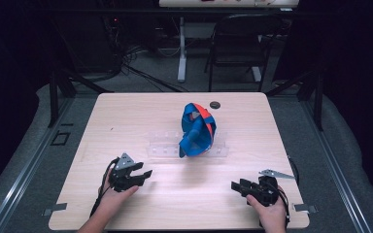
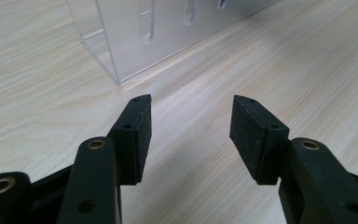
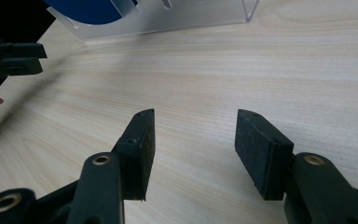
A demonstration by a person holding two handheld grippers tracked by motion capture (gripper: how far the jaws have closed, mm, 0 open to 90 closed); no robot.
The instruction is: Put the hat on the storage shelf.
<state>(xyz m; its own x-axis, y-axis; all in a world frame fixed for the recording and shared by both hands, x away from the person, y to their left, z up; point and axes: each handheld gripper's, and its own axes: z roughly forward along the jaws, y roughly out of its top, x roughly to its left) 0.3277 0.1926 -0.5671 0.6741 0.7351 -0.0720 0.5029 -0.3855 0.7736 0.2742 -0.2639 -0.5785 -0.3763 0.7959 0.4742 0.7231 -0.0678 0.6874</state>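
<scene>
The blue bundle with an orange strap [image 1: 197,129] is sitting on the clear acrylic rack [image 1: 165,144] at the middle of the light wooden table [image 1: 126,116], well apart from both grippers. The left gripper [image 1: 145,174] is resting near the table's front left, its jaws standing apart with nothing between them, pointing toward the rack's near corner [image 2: 116,70]. The right gripper [image 1: 234,185] is lying near the front right, jaws gaping wide and empty over bare wood. A small dark round disc [image 1: 215,104] is lying beyond the bundle. No brand, label or writing is showing legibly anywhere.
</scene>
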